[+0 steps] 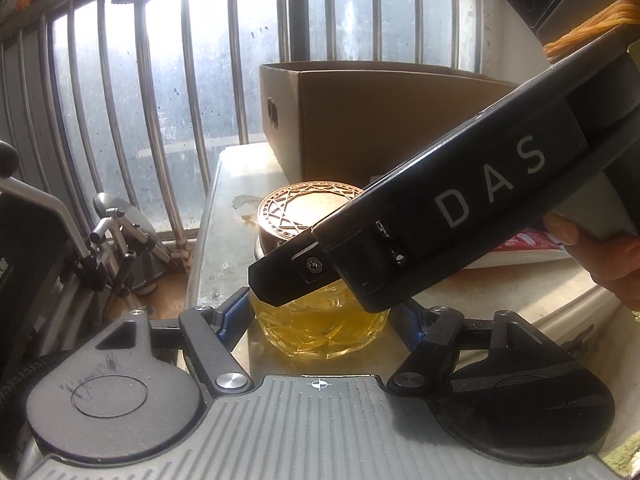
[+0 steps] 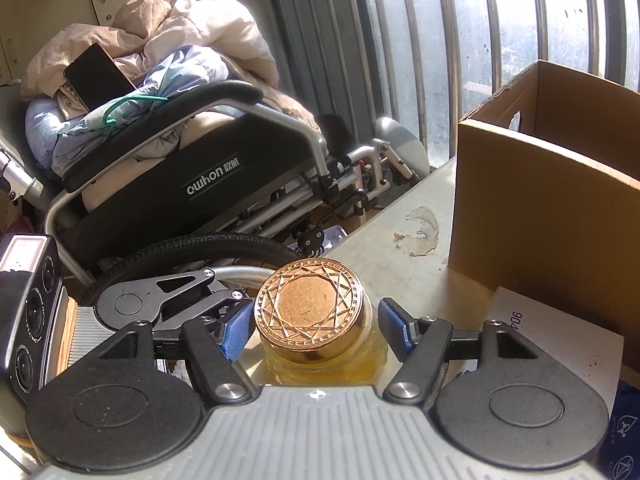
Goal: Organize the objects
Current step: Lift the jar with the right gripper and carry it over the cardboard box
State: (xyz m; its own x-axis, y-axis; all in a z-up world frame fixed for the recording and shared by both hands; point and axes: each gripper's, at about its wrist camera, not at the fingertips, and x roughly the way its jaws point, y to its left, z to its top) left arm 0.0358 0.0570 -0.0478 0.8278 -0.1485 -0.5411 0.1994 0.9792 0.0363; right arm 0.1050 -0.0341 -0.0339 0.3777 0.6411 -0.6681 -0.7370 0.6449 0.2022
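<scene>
Two grippers are gathered round one jar (image 2: pixel 320 332), a cut-glass pot of yellow stuff capped by a copper lid (image 2: pixel 309 306) with a star pattern. In the right wrist view the right gripper (image 2: pixel 316 330) is set astride the lid: a blue pad (image 2: pixel 234 330) is seen just beside it on one side, the other pad just beside it on the far side, a sliver of gap showing at each, so the jaws are read as open, nothing clamped. The left gripper (image 1: pixel 322 320) is brought in low at the glass body of the jar (image 1: pixel 324 328); its blue pads are mostly hidden behind the jar and the black finger of the right gripper (image 1: pixel 288 276) crossing above, so whether the glass is pinched cannot be told. The jar is seated on a pale table (image 2: pixel 400 256), directly between both sets of fingers. Ahead and to the right of the right gripper an open box (image 2: pixel 540 200) is stood on the table, with a white sheet (image 2: pixel 560 344) tucked against its foot. Off the table's edge to the left a wheelchair (image 2: pixel 192 184) is parked, piled with bedding (image 2: pixel 180 48) and a phone (image 2: pixel 98 76). A thumb (image 1: pixel 564 232) is glimpsed on the right gripper's grey handle.
</scene>
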